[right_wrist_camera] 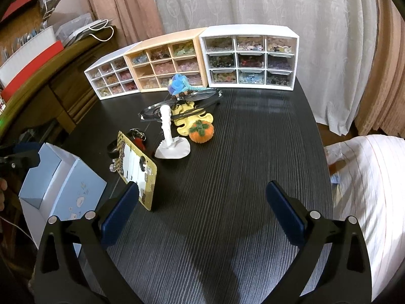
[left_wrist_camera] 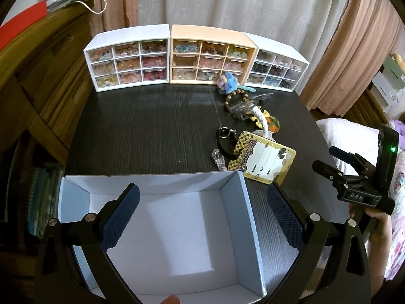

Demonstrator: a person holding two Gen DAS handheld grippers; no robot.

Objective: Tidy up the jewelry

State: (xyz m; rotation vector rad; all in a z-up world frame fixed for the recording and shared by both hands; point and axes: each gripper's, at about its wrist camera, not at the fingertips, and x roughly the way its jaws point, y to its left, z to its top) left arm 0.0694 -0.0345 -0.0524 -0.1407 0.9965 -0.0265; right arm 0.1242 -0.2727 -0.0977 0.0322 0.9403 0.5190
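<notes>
An open, empty light-blue cardboard box (left_wrist_camera: 235,197) sits at the table's near edge; it also shows in the right wrist view (right_wrist_camera: 63,185). My left gripper (left_wrist_camera: 202,202) is open and empty, hovering over the box. A pile of trinkets lies behind the box: a yellow checkered card (left_wrist_camera: 263,159) (right_wrist_camera: 138,169), a black keychain (left_wrist_camera: 224,139), a wooden bead bracelet (left_wrist_camera: 234,96), a blue fuzzy flower (left_wrist_camera: 229,81) (right_wrist_camera: 178,82), an orange felt pumpkin (right_wrist_camera: 202,132) and a white stand (right_wrist_camera: 169,139). My right gripper (right_wrist_camera: 202,200) is open and empty over bare table, right of the card; it also shows in the left wrist view (left_wrist_camera: 336,164).
Three small drawer cabinets full of beads stand along the table's back edge: white (left_wrist_camera: 129,58), peach (left_wrist_camera: 210,55), white (left_wrist_camera: 276,65). The table (right_wrist_camera: 240,152) is dark wood. A wooden cupboard stands to the left, a bed with white bedding (right_wrist_camera: 367,177) to the right, curtains behind.
</notes>
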